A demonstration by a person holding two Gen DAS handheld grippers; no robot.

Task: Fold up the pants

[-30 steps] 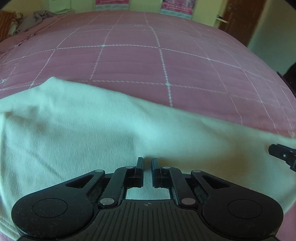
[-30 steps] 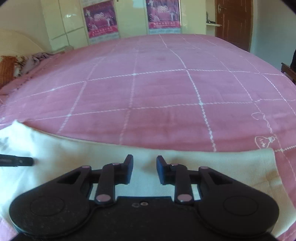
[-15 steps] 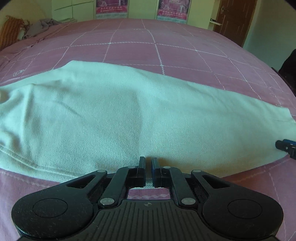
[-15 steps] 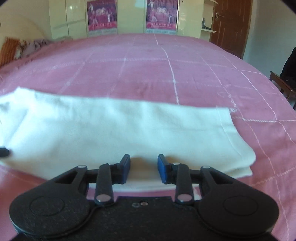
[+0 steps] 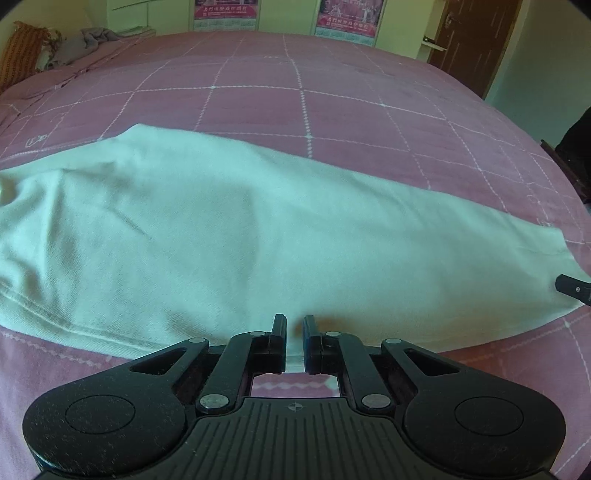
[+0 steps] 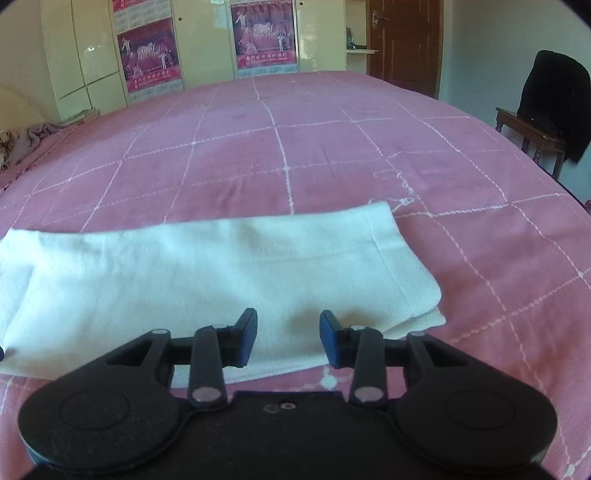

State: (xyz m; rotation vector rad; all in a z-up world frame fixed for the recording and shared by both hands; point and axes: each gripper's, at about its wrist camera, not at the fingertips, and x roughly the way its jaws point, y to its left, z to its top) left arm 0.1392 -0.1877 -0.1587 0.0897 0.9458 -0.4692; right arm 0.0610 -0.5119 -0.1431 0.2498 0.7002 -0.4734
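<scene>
1. The pants point(image 5: 258, 236), pale woven cloth folded lengthwise into a long band, are laid flat on the bed point(image 5: 332, 110); the long axis runs left to right, hem end point(image 6: 399, 258) to the right.
2. The bedcover is pink with a white stitched grid.
3. Left claw point(image 5: 294, 334): closed, near edge of the pants pinched.
4. Right claw point(image 6: 288, 336): jaws opening, the pants lying below, not pressed.

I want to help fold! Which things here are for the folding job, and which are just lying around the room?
For the job: white pants on the pink bedspread; left gripper, shut on the pants' near edge; right gripper, jaws opening, pads off the cloth.

Just lying about: posters, chair with dark garment, door.
</scene>
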